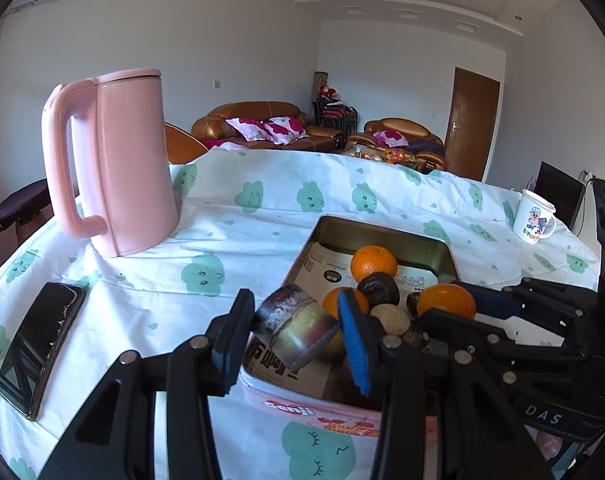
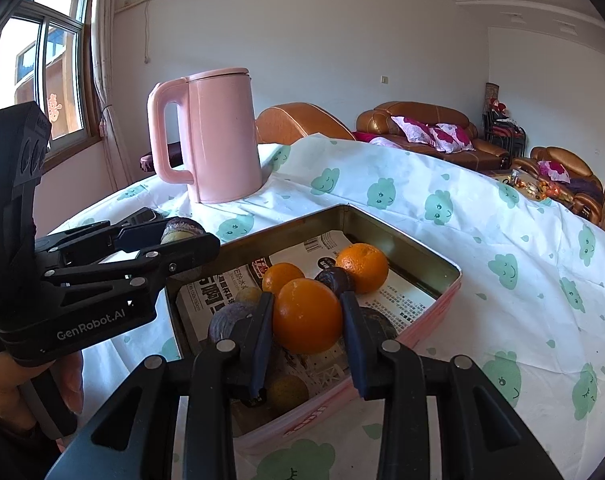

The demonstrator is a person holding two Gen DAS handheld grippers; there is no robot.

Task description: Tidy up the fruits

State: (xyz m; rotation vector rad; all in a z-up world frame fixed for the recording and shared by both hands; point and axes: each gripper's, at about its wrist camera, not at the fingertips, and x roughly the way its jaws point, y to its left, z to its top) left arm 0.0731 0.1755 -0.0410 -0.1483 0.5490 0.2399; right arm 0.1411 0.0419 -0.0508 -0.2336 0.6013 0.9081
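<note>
The left gripper [image 1: 298,330] is clamping a purple-and-yellow cane piece [image 1: 296,330] over the tin's [image 1: 382,236] near corner. The right gripper [image 2: 307,316] is squeezing an orange [image 2: 307,316] above the tin, where two more oranges [image 2: 362,267] are lying among dark fruits.

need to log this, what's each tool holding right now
Left tool: shut on a piece of sugarcane.
Right tool: shut on an orange.
</note>
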